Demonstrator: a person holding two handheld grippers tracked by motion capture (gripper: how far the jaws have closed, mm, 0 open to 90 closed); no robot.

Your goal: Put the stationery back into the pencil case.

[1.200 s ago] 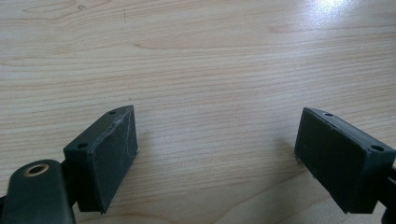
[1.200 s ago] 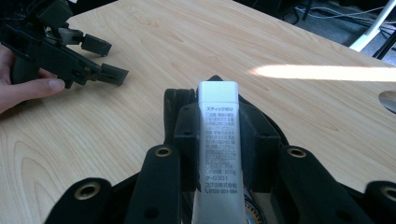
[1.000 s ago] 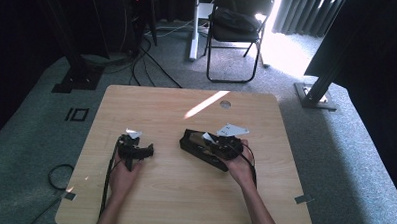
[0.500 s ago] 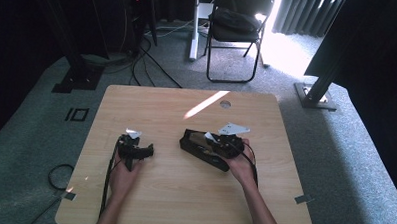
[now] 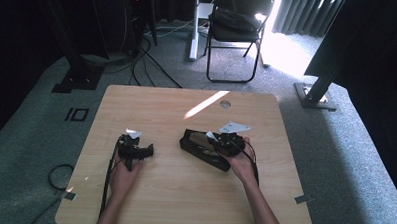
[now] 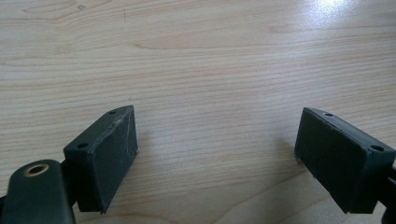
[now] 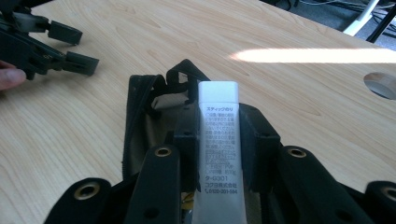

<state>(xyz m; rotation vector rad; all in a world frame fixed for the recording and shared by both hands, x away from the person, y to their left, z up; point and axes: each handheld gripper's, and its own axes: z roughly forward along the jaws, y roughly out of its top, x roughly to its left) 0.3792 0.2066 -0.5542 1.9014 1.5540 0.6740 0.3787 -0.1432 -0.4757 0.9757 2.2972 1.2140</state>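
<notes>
A white glue stick with printed text is clamped between the pads of my right gripper, pointing away from the camera. It hangs over the open mouth of a black zip pouch that lies on the wooden table. In the high view the pouch is right of the table's centre, with my right gripper at its right end. My left gripper rests on the table to the left, and its jaws stand wide apart over bare wood. The right gripper view shows it too.
The table has a round cable hole near its far edge and a sunlit stripe beside it. A folding chair and floor cables lie beyond the table. A cable trails off the table's left front.
</notes>
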